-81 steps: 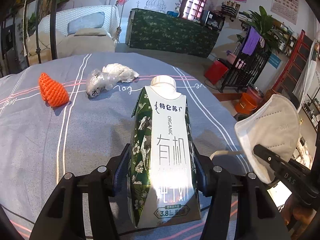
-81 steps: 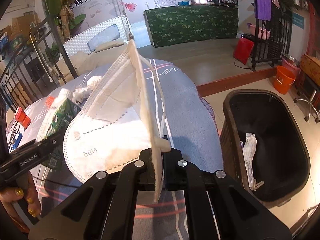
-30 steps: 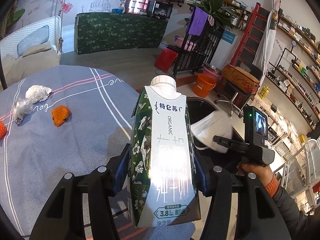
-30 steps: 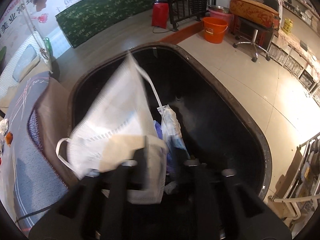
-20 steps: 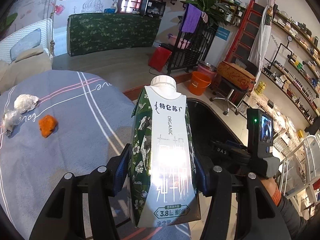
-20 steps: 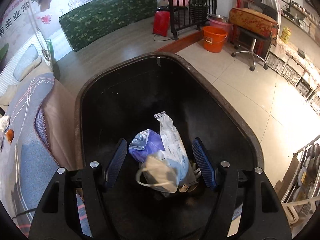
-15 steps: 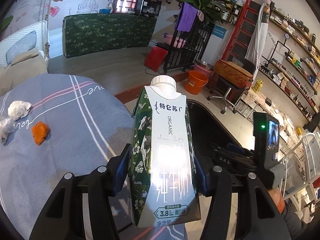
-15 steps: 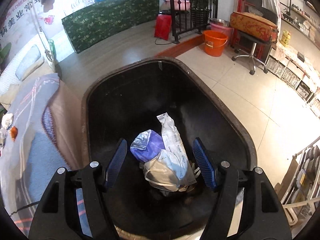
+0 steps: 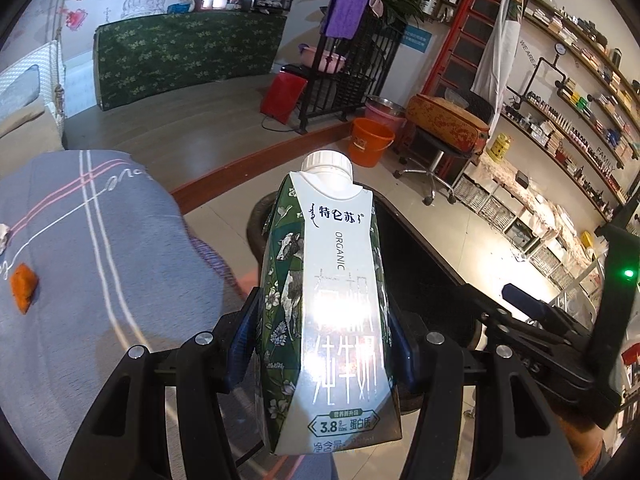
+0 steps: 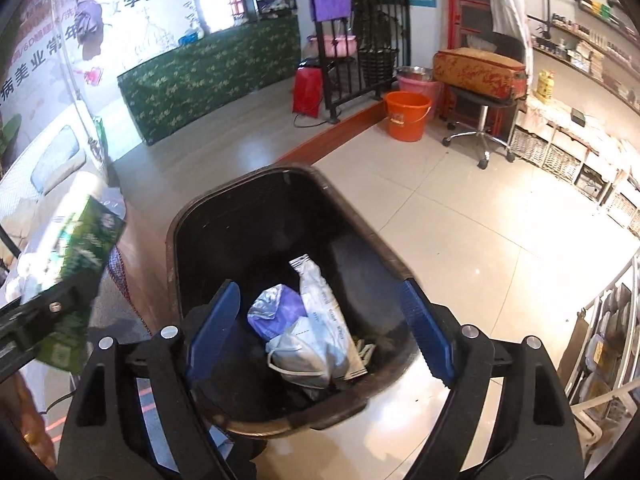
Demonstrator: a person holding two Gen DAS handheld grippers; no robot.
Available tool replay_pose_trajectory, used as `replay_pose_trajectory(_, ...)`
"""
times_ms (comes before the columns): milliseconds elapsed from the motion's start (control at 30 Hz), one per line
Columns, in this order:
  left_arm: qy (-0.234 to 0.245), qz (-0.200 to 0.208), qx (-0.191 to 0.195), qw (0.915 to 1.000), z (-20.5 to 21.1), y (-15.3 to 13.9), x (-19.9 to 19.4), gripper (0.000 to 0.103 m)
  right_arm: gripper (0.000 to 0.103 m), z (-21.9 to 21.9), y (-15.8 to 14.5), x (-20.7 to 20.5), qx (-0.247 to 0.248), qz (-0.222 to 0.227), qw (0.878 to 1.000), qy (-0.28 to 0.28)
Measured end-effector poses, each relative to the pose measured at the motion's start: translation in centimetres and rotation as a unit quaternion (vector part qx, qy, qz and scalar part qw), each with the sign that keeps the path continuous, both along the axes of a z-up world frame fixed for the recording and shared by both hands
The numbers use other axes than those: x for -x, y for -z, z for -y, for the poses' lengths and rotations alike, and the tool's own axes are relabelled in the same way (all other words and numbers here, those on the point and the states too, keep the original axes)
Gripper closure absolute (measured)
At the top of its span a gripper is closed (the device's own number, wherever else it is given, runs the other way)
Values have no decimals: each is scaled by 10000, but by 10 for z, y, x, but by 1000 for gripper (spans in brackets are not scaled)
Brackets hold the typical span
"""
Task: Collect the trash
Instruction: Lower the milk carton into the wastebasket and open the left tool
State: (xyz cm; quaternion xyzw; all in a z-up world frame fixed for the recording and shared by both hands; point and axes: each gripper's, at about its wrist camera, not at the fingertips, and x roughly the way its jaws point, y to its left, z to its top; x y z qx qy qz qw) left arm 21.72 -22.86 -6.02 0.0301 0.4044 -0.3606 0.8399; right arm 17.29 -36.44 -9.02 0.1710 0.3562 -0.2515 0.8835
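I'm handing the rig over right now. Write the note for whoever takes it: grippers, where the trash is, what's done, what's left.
Left gripper: shut on the milk carton, held upright just short of the bin, partly over its near rim.
Right gripper: open, empty, above the bin.
Done: face mask lies in the bin with a purple bag and a white wrapper.
Left: drop the carton in the bin. Then go back to the table: an orange scrap sits there, and a white scrap shows at the frame's edge.
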Motion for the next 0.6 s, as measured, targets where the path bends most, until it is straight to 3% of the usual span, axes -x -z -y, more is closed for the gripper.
replay_pose_trajectory(600, 509, -130, -541, 9971, 73, 25, -11, 47, 21, 41, -2, 55, -105, 144, 9971, 734)
